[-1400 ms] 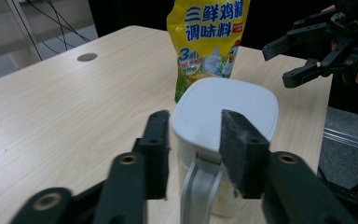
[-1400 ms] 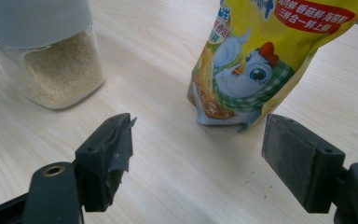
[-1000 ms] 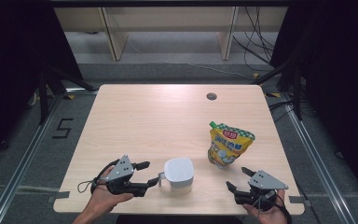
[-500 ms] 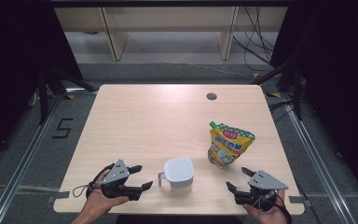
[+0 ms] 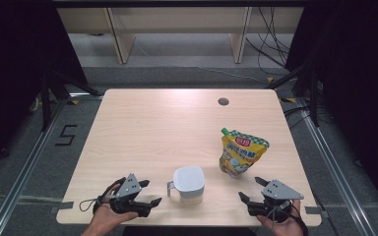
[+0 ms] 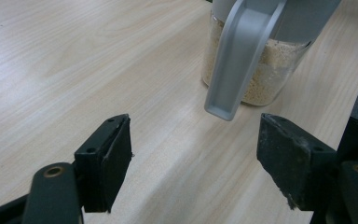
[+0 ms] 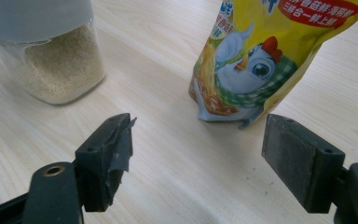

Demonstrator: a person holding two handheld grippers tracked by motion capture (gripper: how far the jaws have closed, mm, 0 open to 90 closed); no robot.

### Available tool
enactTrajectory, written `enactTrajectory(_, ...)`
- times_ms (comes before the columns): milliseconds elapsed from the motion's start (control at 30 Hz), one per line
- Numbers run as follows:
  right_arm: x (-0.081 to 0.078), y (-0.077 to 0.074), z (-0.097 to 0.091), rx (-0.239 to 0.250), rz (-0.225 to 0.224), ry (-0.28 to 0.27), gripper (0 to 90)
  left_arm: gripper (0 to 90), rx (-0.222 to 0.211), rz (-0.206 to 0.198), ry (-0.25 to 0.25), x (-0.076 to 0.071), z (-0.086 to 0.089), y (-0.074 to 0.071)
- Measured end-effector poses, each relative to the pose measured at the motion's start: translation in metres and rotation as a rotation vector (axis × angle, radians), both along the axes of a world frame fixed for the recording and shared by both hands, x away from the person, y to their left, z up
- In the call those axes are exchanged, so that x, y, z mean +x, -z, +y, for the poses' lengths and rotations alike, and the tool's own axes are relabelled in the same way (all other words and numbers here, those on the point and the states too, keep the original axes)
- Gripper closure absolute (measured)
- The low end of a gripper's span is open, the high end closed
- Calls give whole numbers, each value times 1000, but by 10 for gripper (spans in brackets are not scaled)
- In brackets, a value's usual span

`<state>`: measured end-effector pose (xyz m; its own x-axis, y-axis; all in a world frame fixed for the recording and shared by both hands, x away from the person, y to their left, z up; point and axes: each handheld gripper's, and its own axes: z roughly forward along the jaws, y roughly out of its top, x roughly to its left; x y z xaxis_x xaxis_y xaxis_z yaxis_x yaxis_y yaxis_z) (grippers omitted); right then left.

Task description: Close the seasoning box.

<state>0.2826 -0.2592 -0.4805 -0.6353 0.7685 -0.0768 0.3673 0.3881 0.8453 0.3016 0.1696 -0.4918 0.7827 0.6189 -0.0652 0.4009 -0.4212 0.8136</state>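
A: High view. A clear jar with a pale grey square lid and side handle point(image 5: 188, 183) is standing near the front edge of the light wooden table point(image 5: 162, 128), part-filled with pale grains. A yellow stand-up pouch with a chicken picture point(image 5: 241, 153) is standing upright, just behind and to its right.

B: Surface and room?

A: A round cable hole point(image 5: 223, 102) is sitting near the far edge. Grey floor, a taped "5" point(image 5: 65, 134) on the left, cables trailing behind on the right.

B: Tongs?

A: The left gripper point(image 5: 146, 192) is lying left of the jar, apart from it, tips pointing at the handle. Its jaws have just been opening, nothing between them. The right gripper point(image 5: 251, 189) is resting right of the jar, below the pouch, released.

B: Left gripper view?

A: The jar point(image 6: 261, 51) is standing just ahead, its grey handle point(image 6: 240, 60) hanging toward the gap between the spread jaws, not touching either pad.

B: Right gripper view?

A: Jaws standing wide, bare table between them. The pouch point(image 7: 261, 60) is ahead on the right, the jar point(image 7: 51, 51) on the left, both clear of the pads.
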Motion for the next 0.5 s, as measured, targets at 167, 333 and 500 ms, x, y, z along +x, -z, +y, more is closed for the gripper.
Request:
enactTrajectory(167,1,1,-1,-11,-10,9,255,258,3,-10,-5,1,-1,2)
enactTrajectory(333,1,2,-2,-15,6,15,256,254,31,5,-21,5,2,6)
enactTrajectory(500,3,3,-6,-21,5,17,255,243,63,-7,-18,10,6,6)
